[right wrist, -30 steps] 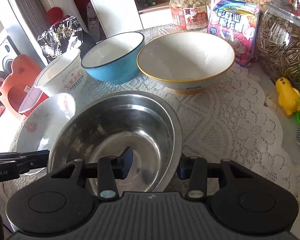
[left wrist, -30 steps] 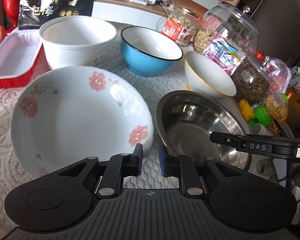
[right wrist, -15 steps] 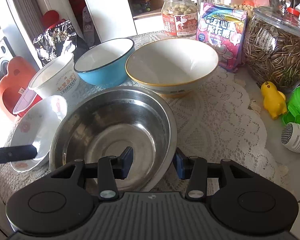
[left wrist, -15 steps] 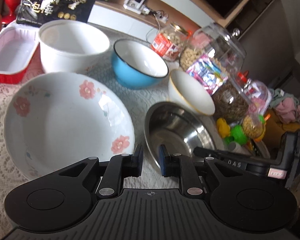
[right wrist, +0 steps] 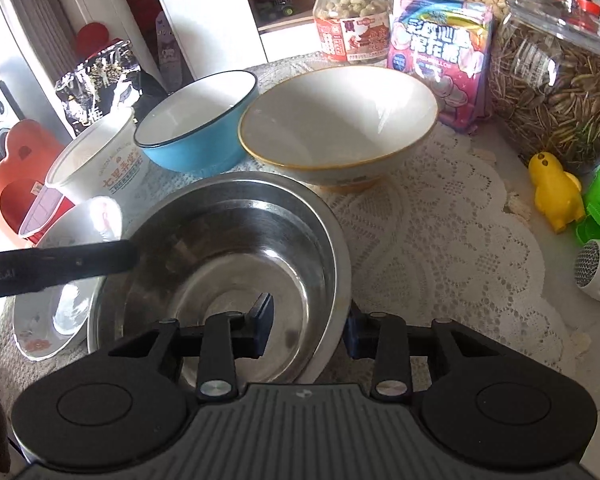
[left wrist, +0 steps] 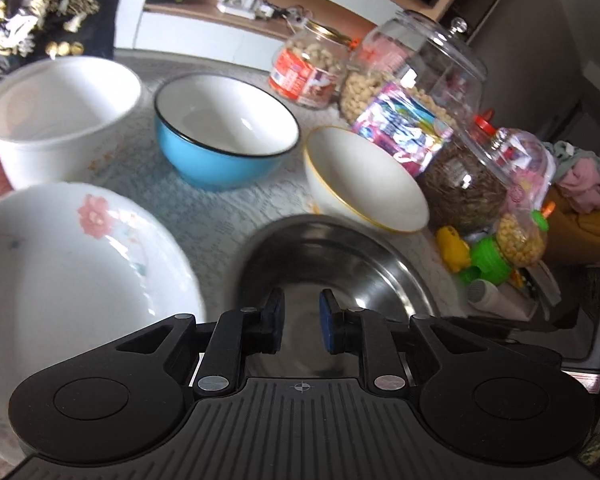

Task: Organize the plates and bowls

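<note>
A steel bowl [right wrist: 236, 248] sits nearest me on the lace cloth. My right gripper [right wrist: 306, 322] straddles its near right rim, one finger inside and one outside. Its jaws are closing, and a gap still shows at the inner pad. My left gripper [left wrist: 301, 320] hovers over the steel bowl's [left wrist: 340, 264] left rim, nearly shut, with its jaws opening and nothing between them. From the right wrist the left gripper [right wrist: 128, 256] is a black bar. A floral plate [left wrist: 80, 272] lies to the left. Behind stand a white tub [left wrist: 60, 120], a blue bowl [left wrist: 220, 160] and a gold-rimmed bowl [left wrist: 360, 184].
Snack jars crowd the back right: a seed jar [right wrist: 556, 92], a pink sweet bag [right wrist: 440, 52] and a peanut jar [right wrist: 352, 20]. A yellow duck toy [right wrist: 556, 196] lies near the right edge. A red tray [right wrist: 40, 216] lies at the far left, beside a black snack bag [left wrist: 48, 12].
My left gripper has moved right, from beside the floral plate's edge to over the steel bowl's left rim. My right jaws have narrowed a little around the bowl's rim.
</note>
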Available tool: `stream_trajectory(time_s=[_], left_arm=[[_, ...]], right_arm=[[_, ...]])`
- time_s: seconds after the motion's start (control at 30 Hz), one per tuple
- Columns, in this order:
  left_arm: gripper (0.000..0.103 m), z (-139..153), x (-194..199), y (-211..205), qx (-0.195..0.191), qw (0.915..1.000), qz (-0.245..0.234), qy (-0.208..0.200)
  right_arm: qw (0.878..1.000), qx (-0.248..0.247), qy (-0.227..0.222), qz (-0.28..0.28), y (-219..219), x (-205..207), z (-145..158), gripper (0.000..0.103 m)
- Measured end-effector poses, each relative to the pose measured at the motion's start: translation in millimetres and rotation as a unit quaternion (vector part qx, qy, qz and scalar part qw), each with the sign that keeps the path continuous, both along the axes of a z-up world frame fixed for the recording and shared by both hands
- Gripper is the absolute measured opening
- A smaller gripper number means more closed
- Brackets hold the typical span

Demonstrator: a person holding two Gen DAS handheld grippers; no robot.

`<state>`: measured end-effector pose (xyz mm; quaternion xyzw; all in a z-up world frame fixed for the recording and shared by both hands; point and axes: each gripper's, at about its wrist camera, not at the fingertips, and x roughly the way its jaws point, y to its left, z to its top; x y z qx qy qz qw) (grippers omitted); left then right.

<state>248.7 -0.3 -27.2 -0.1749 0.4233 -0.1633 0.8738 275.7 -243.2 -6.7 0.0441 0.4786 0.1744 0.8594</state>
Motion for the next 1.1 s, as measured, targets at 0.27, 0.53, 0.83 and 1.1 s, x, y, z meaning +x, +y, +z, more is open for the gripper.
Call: stream_trajectory(time_s=[0.27,0.53,0.83,1.1], left_arm=[[0.019,8,-20,32,-0.022,0.9981,0.053,-0.023],[0.020,0,-9,38,0.003,0.9983,0.058,0.005],[0.030,-17,8,9,0.033,0.9990,0.025,0.018],[0.030,49,-34,58,0.088,0.9957,0.009,-0.029]], right_arm=[[0.999,-0.047,-0.015,0.018,17,-5,17,0.035],[0.999,-0.050,0.016,-0.010,2,-1,-9,0.035],[1.000,-0.013,0.013,-0.011,0,4,-11,0.038],[0.998,0.011,-0.062,0.022,47,-11,48,0.039]])
